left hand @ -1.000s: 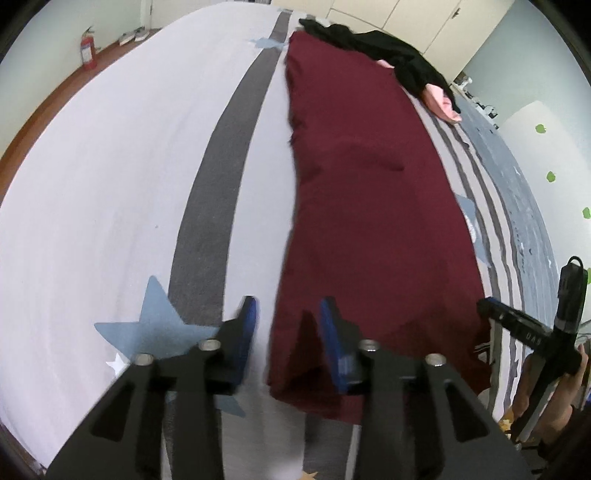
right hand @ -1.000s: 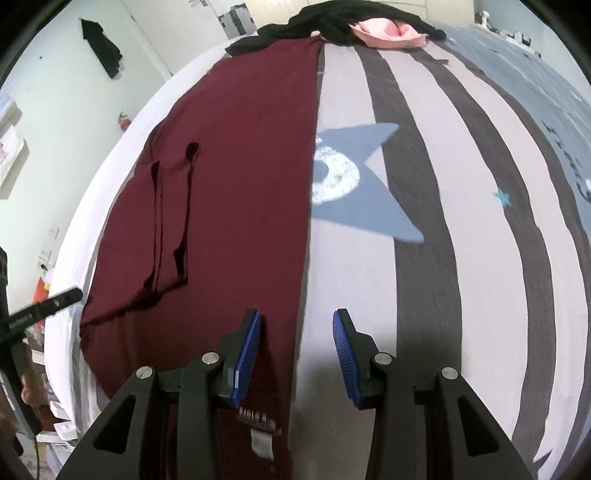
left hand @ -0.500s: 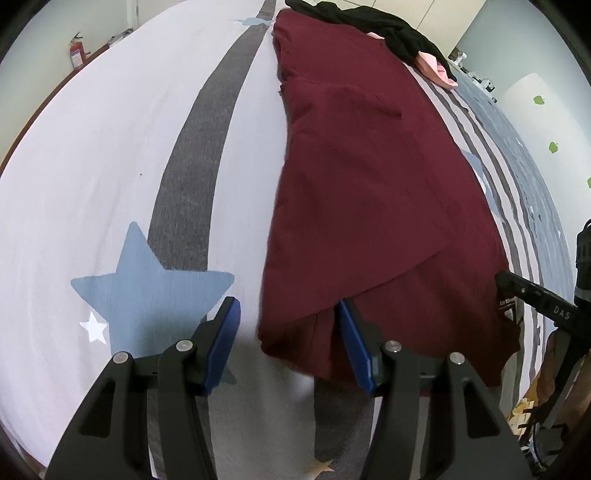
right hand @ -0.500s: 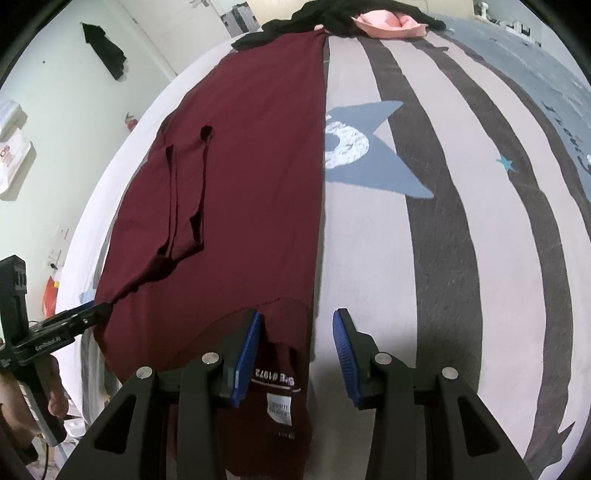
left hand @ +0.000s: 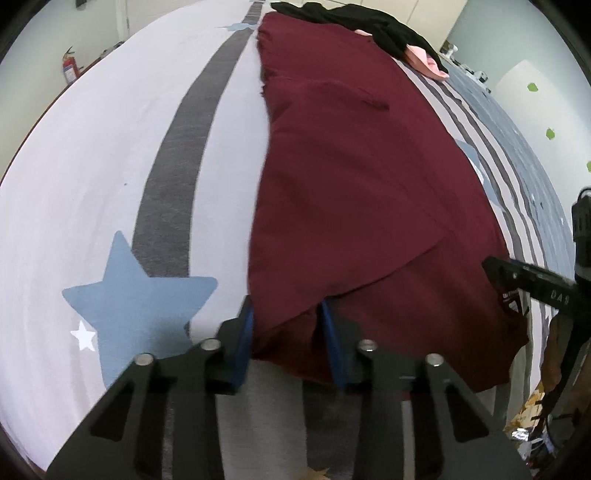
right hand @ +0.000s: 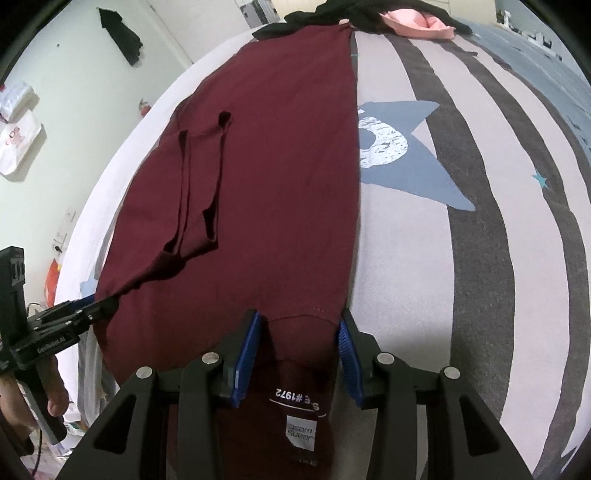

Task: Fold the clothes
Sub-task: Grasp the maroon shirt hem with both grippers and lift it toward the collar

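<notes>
A dark red garment (left hand: 354, 192) lies lengthwise on the striped bed, its sides folded in; it also shows in the right wrist view (right hand: 280, 177). My left gripper (left hand: 286, 339) is open, its blue pads on either side of the garment's near left corner. My right gripper (right hand: 299, 354) is open around the near right part of the collar end, where a white label (right hand: 300, 434) shows. Each gripper appears in the other's view, the left one (right hand: 74, 317) at the garment's left edge and the right one (left hand: 524, 280) at its right edge.
The bedspread (right hand: 461, 221) is grey and white striped with blue stars (left hand: 136, 299). A pile of black clothes (left hand: 369, 22) and a pink garment (right hand: 417, 22) lies at the far end of the bed. A fire extinguisher (left hand: 70, 68) stands by the wall.
Both grippers have moved forward and down onto the near end of the red garment. The cloth now lies between each pair of pads.
</notes>
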{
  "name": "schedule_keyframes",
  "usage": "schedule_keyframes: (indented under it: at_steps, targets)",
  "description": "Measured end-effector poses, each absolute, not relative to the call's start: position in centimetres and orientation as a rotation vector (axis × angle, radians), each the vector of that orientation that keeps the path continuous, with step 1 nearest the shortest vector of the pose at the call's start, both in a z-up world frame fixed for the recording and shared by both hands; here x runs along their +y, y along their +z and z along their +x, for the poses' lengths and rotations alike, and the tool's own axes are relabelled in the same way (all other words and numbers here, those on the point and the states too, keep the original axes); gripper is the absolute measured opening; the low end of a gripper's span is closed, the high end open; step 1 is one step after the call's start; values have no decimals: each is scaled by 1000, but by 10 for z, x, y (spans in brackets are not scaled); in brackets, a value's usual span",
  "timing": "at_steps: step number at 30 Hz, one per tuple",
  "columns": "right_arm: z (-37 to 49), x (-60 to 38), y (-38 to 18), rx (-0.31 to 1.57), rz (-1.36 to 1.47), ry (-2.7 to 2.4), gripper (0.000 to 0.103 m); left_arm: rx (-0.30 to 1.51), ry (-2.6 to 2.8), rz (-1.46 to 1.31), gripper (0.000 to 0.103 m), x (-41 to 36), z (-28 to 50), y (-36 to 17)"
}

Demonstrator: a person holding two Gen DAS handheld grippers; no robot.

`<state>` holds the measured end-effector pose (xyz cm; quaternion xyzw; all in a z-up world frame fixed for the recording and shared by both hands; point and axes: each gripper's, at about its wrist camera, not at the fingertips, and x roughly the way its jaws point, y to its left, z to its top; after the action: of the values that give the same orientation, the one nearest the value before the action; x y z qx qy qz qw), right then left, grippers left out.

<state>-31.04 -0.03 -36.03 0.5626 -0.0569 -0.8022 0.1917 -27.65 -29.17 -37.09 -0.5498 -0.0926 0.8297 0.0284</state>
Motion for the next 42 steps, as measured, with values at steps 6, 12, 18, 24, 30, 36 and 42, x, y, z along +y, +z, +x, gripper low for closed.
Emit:
schedule_keyframes:
  at_steps: [6, 12, 18, 24, 30, 36, 42]
  targets:
    - [-314, -2, -354, -173, 1577, -2252, 7, -301, 2595, -1673, 9, -290, -276, -359]
    - [-295, 7, -323, -197, 1537, -2273, 5, -332, 2615, -1600, 7, -292, -250, -313]
    - [-234, 15, -295, -144, 1623, -2189, 5, -335, 2469, -1739, 7, -267, -190, -295]
    - [-171, 21, -291, -101, 1764, -2078, 5, -347, 2383, -1847, 7, -256, -152, -299]
    - [-198, 12, -267, -158, 1676, -2178, 5, -409, 2524, -1640, 6, -266, -207, -260]
    - [-258, 12, -233, -222, 1536, -2322, 5, -363, 2613, -1439, 6, -301, -257, -229]
    - [-340, -3, -224, -217, 1432, -2397, 5, -267, 2653, -1346, 6, -309, -344, -252]
